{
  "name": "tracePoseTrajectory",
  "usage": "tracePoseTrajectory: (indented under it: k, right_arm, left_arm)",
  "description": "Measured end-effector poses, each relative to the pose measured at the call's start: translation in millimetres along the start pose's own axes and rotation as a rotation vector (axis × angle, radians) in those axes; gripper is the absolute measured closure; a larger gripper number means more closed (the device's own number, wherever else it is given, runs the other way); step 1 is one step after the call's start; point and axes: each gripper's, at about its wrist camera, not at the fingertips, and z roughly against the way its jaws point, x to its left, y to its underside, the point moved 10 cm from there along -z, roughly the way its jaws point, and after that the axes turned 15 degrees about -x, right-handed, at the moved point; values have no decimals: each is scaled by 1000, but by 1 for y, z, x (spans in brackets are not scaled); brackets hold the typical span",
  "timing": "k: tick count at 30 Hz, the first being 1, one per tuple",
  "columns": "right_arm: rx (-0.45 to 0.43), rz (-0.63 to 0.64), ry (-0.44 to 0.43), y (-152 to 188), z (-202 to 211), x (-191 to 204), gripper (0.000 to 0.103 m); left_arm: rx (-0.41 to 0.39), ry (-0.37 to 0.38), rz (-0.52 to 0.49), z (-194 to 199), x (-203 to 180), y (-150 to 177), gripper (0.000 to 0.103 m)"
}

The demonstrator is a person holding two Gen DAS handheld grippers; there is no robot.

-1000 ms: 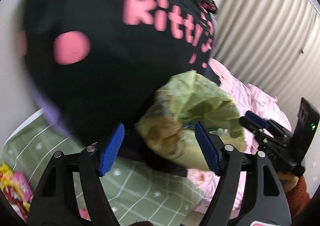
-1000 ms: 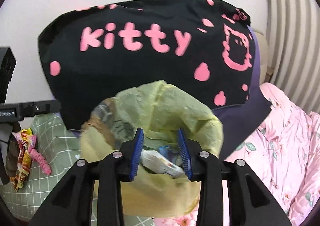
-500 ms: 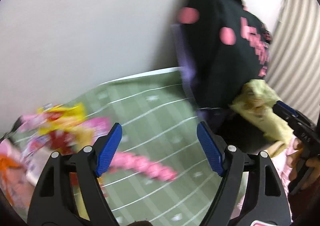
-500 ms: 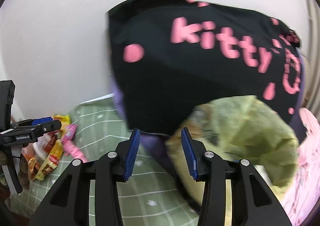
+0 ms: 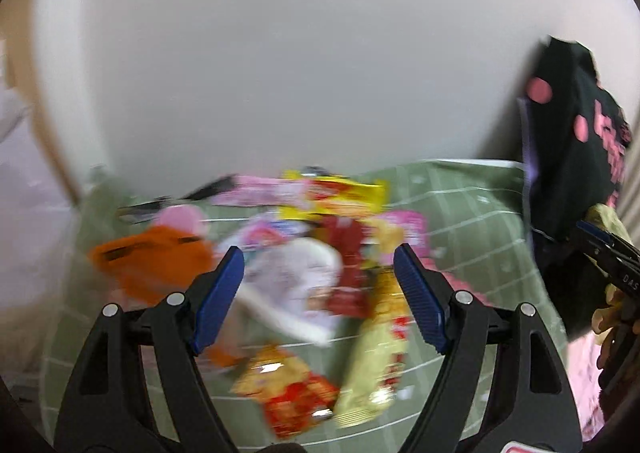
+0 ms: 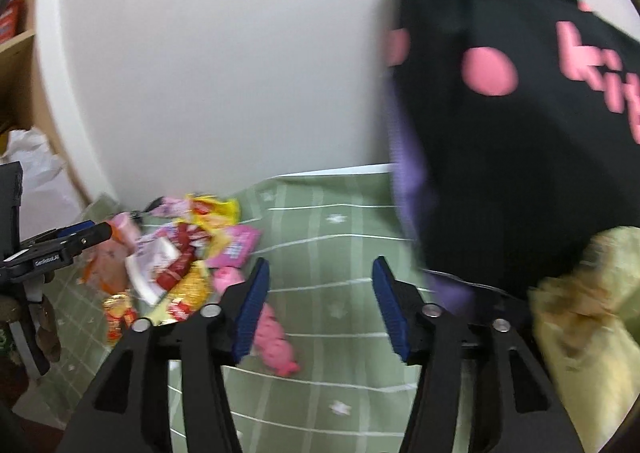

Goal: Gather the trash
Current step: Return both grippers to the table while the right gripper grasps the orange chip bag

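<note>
A pile of snack wrappers (image 5: 320,253) lies blurred on the green checked sheet (image 5: 472,221), with white, orange, red and yellow packets in it. My left gripper (image 5: 318,257) hovers over the pile, open, nothing between its pads. My right gripper (image 6: 320,269) is over bare sheet, its jaws opening and nothing between them. A pink wrapper (image 6: 276,345) lies just left of its left finger, and the pile (image 6: 180,253) lies further left. The yellow-green trash bag (image 6: 580,313) sits at the right, against the black cushion (image 6: 500,133). Each gripper shows at the edge of the other's view.
A white wall (image 6: 220,73) runs behind the bed. A wooden shelf (image 6: 20,73) with white plastic stands at the far left. The black cushion with pink letters (image 5: 568,133) leans on the wall at the right. Pink bedding shows at the lower right of the left wrist view.
Both views have swung left from the trash bag and cushion to the wrapper pile. The right gripper has let go of what it held at the bag and its jaws have widened.
</note>
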Motion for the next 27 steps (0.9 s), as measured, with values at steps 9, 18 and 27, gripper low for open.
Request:
tracePoseTrajectory:
  k: [9,18,27]
  right_arm:
    - [119,111,-125,35,-44,63,48]
    - [186,143,-238,63,-69,120,50]
    - [167,204,-533,50,-84,212,50]
  left_arm:
    - [22,-149,182,24,95,27,30]
    - [49,-131,303,15,118,35,30]
    - [85,-212,341,53,132,72,30]
